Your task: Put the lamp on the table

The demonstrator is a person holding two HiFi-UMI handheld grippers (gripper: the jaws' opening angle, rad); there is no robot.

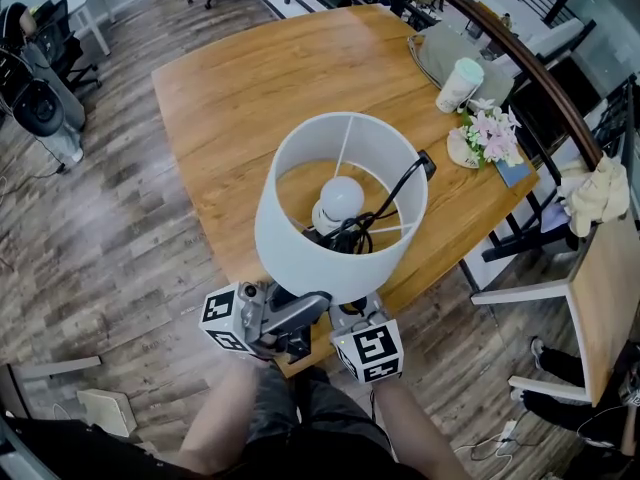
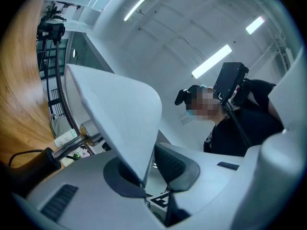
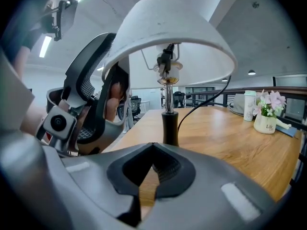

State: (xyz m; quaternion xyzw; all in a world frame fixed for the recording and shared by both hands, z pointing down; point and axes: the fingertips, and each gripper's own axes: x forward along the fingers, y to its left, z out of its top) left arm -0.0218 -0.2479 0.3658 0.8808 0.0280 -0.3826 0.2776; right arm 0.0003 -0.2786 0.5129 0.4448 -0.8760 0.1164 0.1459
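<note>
A white, fabric-shaded lamp [image 1: 300, 238] with a black stem is seen upright at the centre of the head view, over the lower edge of the honey-coloured wooden table [image 1: 250, 88]. Its foot is hidden by the shade [image 2: 120, 114]. The shade's rim is pinched between the nearly closed jaws of the left gripper [image 2: 148, 178]. The right gripper [image 3: 152, 164] is closed fully on nothing, and the stem is seen just beyond its tips. A white cup [image 1: 460, 83] and a pot of pink flowers [image 1: 490, 128] are set at the upper right.

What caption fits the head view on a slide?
Head view: left claw pinches the rim of the white lampshade at the near edge of the wooden table; right claw shut, empty.
</note>
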